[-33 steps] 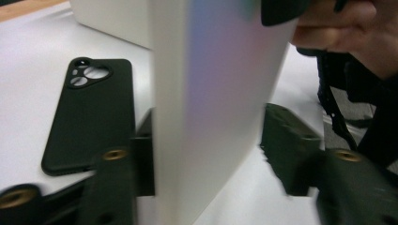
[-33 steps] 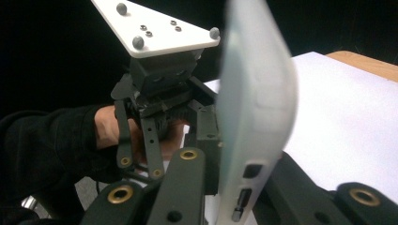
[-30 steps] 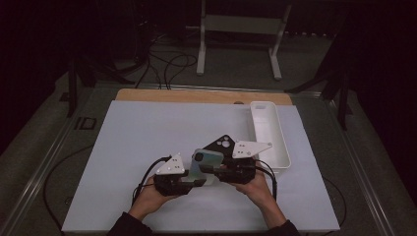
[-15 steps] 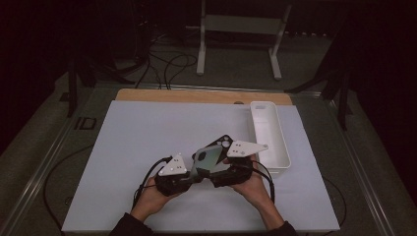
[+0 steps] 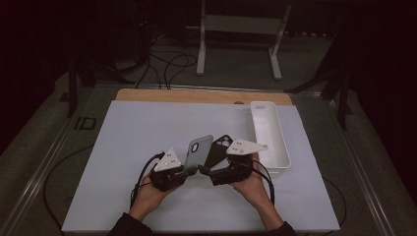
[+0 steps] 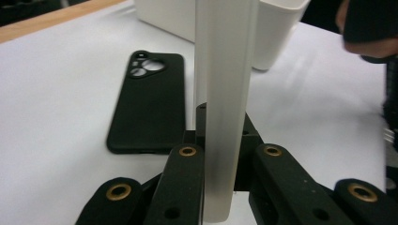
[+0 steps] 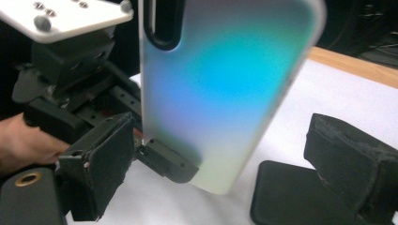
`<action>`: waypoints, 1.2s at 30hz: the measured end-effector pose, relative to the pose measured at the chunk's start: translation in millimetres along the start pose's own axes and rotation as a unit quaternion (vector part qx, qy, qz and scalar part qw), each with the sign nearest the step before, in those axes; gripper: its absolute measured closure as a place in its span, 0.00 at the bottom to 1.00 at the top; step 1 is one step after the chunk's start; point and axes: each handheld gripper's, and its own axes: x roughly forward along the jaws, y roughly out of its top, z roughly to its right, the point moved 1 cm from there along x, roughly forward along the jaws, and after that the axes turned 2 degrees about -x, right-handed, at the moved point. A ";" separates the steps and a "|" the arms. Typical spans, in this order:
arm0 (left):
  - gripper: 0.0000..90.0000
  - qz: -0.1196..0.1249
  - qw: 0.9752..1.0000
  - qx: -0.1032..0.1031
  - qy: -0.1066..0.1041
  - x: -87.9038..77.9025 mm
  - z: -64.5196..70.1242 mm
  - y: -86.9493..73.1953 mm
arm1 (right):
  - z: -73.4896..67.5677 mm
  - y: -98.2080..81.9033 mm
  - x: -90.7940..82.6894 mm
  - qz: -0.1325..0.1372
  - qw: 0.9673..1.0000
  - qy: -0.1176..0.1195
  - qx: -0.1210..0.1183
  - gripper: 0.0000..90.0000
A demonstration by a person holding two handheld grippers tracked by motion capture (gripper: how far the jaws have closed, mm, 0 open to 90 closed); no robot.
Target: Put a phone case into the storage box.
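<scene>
Keeping the left gripper (image 5: pixel 189 169) clamped low on the pale phone case (image 5: pixel 197 152) looks wise while the right gripper (image 5: pixel 206 171), jaws just spread apart with nothing between them, backs off without knocking it. That case stands upright at lower centre of the high view, frosted with a teal sheen. Beside it the black case (image 5: pixel 219 150) lies flat, near the white tray (image 5: pixel 282 152).

The left hand-held gripper (image 5: pixel 193 168) is clamped tight, while the right hand-held gripper (image 5: pixel 205 171), facing it, has just been opening wide.
</scene>
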 end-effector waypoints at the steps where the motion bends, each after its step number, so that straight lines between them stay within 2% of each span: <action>1: 0.95 0.001 1.000 -0.002 0.004 -0.3 -0.5 0.0 | 1.5 1.2 -1.4 0.008 1.000 -0.009 0.011 0.10; 5: 0.95 0.004 1.000 -0.010 0.025 -1.5 -2.5 -0.4 | 3.2 2.9 -2.4 0.015 0.999 -0.022 0.027 0.10; 9: 0.95 0.006 0.999 -0.013 0.033 -1.8 -3.0 -0.8 | 1.5 4.0 -0.9 0.016 0.999 -0.030 0.032 0.10; 13: 0.95 0.007 0.998 -0.017 0.054 -0.7 -2.7 -1.6 | 0.9 4.9 3.0 0.013 0.998 -0.039 0.039 0.10; 16: 0.95 0.008 0.998 -0.023 0.061 0.6 -2.4 -2.1 | -1.1 8.5 6.2 0.014 0.998 -0.047 0.045 0.10; 22: 0.95 0.008 0.998 -0.023 0.060 3.9 0.6 -3.3 | -7.7 20.0 15.2 0.023 0.997 -0.056 0.052 0.11; 28: 0.95 0.009 0.998 -0.022 0.055 5.5 3.0 -3.8 | -8.7 28.7 22.9 0.037 0.995 -0.057 0.078 0.15; 32: 0.95 0.004 0.998 -0.017 0.059 8.2 5.9 -4.2 | -7.3 31.2 27.1 0.034 0.993 -0.062 0.098 0.17; 36: 0.94 -0.001 0.998 -0.014 0.058 11.2 8.6 -4.6 | -7.8 31.9 29.5 0.028 0.992 -0.075 0.100 0.18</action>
